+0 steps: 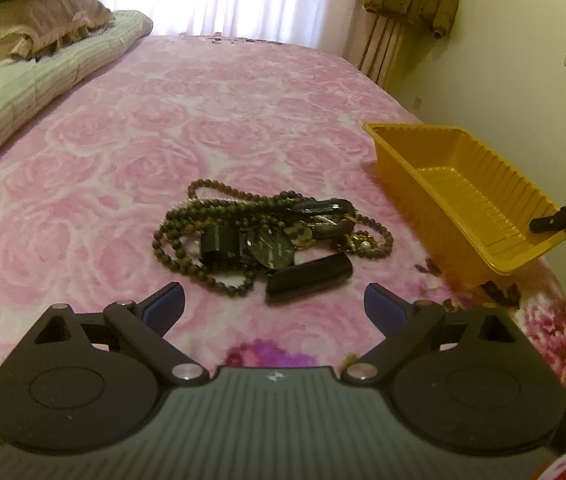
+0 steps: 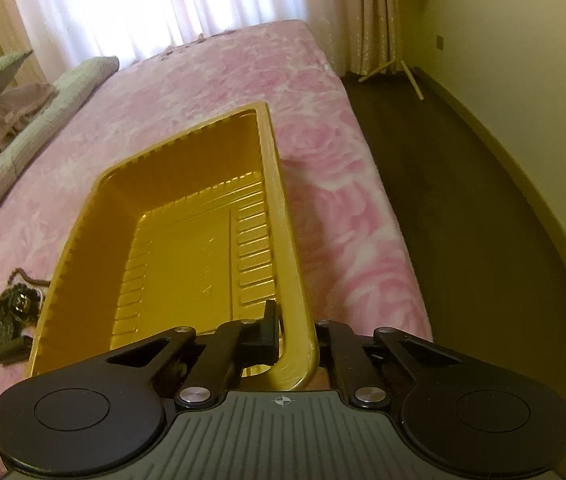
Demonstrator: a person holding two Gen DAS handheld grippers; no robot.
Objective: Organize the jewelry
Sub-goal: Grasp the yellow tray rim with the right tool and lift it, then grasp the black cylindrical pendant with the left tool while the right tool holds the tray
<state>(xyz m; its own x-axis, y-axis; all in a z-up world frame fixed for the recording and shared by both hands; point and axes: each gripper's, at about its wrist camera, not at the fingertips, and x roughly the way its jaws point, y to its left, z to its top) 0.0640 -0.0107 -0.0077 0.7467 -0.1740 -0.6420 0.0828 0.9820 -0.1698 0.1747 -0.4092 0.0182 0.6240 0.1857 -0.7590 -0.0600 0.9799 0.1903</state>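
Clamping the near rim of the yellow tray (image 2: 203, 240), the right hand-held gripper (image 2: 297, 332) has one finger inside the wall and one outside, while the left hand-held gripper (image 1: 274, 300) hangs released just short of the jewelry pile (image 1: 271, 232).

One thin plastic tray, likely light and flexible, so a grip at the rim corner may make it bend or tip; it sits on the pink bed (image 1: 203, 120), empty, to the right of the left hand-held gripper and beyond it. Directly ahead of that hand-held gripper lies one tangled heap: limp bead strands that will probably drag together, one watch (image 1: 273, 250) best taken by its strap, one smooth black tube (image 1: 309, 278) that looks slippery. Strand count cannot be told.
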